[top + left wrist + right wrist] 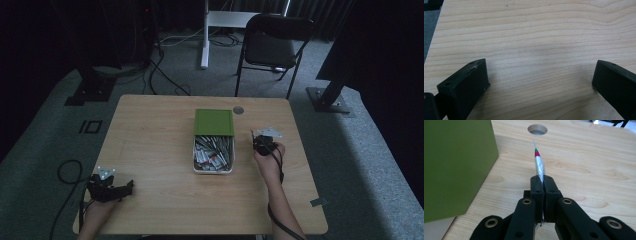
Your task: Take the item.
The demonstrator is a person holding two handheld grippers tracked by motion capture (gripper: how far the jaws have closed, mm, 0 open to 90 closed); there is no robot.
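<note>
Now | R claw (543,181) clamped on silver sachet (539,165) beside green lid (454,165) | L claw (539,80) wide open, empty

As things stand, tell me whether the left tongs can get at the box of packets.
Probably not without moving: the left tongs, open, rest near the table's front left corner, well apart from the box. Bare wood between leaves the way free.

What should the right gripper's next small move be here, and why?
Probably lower the packet to the bare table beside the green lid and open. The right gripper is shut on that thin silver packet, out of the white box that holds more like it, and nothing lies under it. The left gripper rests open, apart from the work.
</note>
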